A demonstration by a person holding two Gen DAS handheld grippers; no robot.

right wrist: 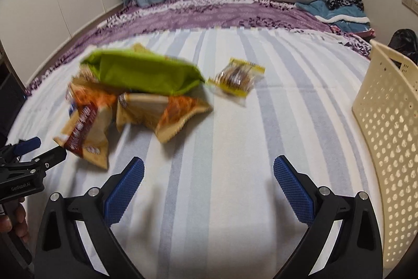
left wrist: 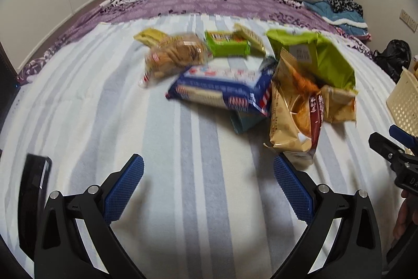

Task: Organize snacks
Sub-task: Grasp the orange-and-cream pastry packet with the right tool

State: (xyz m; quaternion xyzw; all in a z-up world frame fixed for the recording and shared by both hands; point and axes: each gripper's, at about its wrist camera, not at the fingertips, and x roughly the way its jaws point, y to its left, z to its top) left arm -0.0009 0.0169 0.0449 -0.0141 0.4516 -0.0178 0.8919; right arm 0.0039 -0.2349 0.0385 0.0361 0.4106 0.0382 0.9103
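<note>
Showing only rightward: yellow snack packet, basket.

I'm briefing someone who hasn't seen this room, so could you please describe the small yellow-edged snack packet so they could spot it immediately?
On the striped blanket covering the bed, find the snack heap topped by the big green bag. The small packet lies alone between that heap and the cream perforated basket, touching neither. It alone is clear with yellow edges, showing brown contents.
</note>
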